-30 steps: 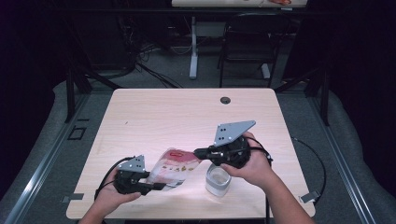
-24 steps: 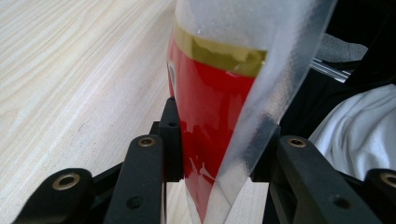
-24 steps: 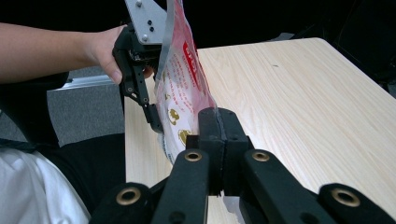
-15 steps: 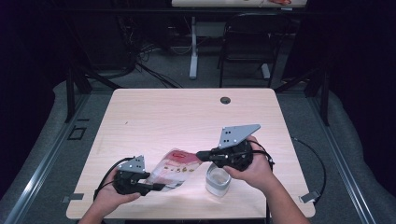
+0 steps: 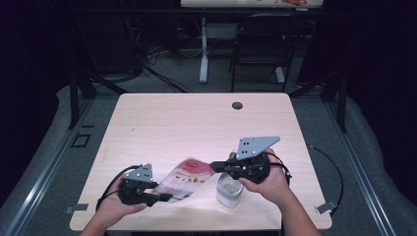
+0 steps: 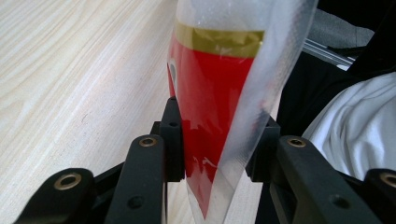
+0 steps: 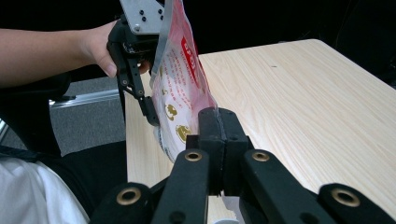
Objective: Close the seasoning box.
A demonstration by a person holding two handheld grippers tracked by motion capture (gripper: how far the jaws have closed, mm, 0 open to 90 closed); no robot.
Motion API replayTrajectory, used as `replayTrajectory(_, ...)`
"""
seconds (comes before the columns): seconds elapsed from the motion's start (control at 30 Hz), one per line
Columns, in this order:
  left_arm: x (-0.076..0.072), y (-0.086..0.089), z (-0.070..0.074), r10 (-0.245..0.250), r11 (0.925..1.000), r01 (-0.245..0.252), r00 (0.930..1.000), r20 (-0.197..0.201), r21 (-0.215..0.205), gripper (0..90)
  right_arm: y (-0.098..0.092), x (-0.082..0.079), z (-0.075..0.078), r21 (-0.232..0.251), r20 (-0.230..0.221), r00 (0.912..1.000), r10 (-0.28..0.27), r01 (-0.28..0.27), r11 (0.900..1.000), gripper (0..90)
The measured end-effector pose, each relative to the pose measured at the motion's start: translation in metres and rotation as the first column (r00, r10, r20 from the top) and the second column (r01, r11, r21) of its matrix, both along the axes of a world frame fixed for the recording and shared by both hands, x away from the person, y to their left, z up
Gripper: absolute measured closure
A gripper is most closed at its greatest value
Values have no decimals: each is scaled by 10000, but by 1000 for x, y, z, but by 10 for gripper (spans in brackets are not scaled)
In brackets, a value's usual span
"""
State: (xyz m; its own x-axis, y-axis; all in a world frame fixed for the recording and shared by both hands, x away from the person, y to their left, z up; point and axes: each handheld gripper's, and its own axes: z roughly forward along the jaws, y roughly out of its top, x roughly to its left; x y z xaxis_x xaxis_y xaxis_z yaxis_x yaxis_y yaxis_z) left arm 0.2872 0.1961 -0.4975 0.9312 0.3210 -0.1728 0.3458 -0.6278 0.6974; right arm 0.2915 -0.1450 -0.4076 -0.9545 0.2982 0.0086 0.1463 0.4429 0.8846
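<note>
A red and clear snack bag [image 5: 189, 174] hangs stretched between both grippers above the table's near edge. My left gripper [image 5: 164, 197] is shut on its lower left end; in the left gripper view the jaws of my left gripper [image 6: 217, 140] press on the bag [image 6: 210, 93] from both sides. My right gripper [image 5: 216, 167] is shut on the bag's upper right corner. In the right gripper view the bag [image 7: 180, 88] rises from the closed jaws of my right gripper [image 7: 218, 123] towards the left gripper [image 7: 137, 51]. A clear plastic cup [image 5: 229, 189] stands just under the right gripper.
The light wooden table [image 5: 196, 128] has a dark round grommet [image 5: 237, 105] near its far edge. Beyond it stand a chair [image 5: 260, 49] and a desk leg [image 5: 203, 54]. A cable [image 5: 329, 167] loops off the table's right side.
My right hand has sunk a little with the bag's corner, closer over the cup. The left hand has kept still.
</note>
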Motion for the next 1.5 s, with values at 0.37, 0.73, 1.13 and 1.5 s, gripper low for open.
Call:
replayTrajectory(0.37, -1, 1, 9, -22, 9999, 20, 9999, 154, 139, 669, -10, -2, -11, 329, -148, 9997, -182, 187, 9993, 900)
replayTrajectory(0.73, -1, 5, 17, -100, 9998, 97, 9998, 196, 161, 675, -17, -2, -20, 505, -352, 9988, -345, 363, 9981, 900)
replayTrajectory(1.13, 0, 9, 21, -7, 9999, 4, 9998, 215, 166, 680, -19, -2, -30, 233, -541, 9973, -490, 503, 9985, 900)
replayTrajectory(1.5, 1, 9, 24, 40, 9998, -44, 9997, 247, 180, 685, -22, -1, -40, 137, -727, 9954, -626, 637, 9979, 900)
